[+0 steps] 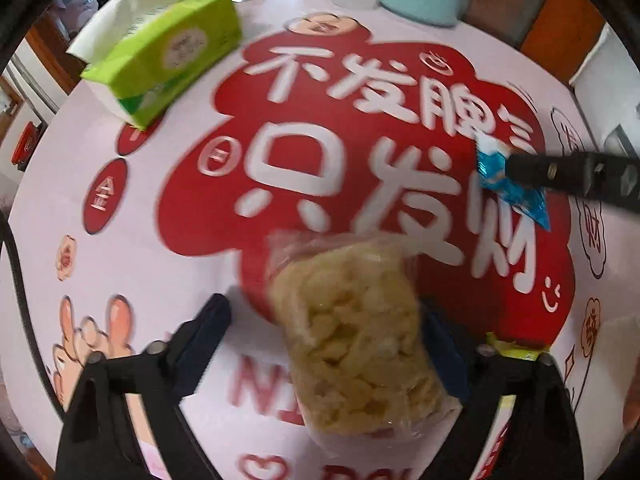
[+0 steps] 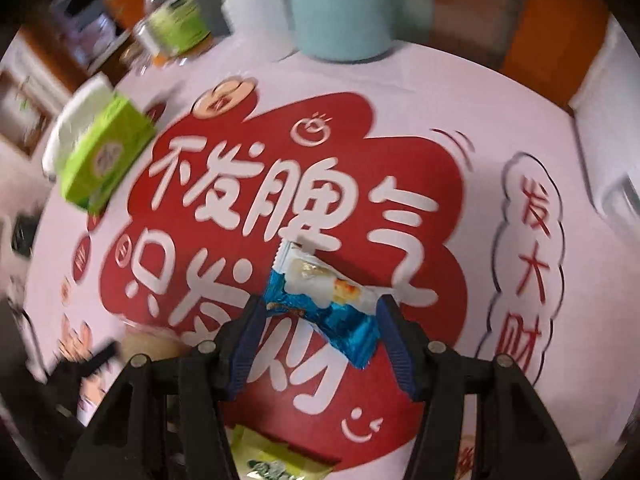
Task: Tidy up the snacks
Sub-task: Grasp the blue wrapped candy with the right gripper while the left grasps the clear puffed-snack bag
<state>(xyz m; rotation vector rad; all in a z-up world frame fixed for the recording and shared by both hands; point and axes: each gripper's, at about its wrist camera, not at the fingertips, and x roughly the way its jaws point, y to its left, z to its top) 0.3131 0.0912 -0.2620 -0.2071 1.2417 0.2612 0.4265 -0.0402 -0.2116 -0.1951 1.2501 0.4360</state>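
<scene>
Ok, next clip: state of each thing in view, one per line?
Left tool: shut on clear puffed-snack bag, held above the table.
Right tool: shut on blue-white candy, lifted.
Green tissue pack: lying on the table, paper showing at its end.
Yellow-green packet: flat on the tablecloth.
Bottle: upright.

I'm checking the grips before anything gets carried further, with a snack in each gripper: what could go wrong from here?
1. The left gripper seems to touch the clear bag of yellow puffs only on one side; it could slip out.
2. The right gripper holds the blue-and-white candy by its crinkly wrapper, which might slide free.
3. Both views are motion-blurred; fast swings risk knocking the green tissue pack.
</scene>
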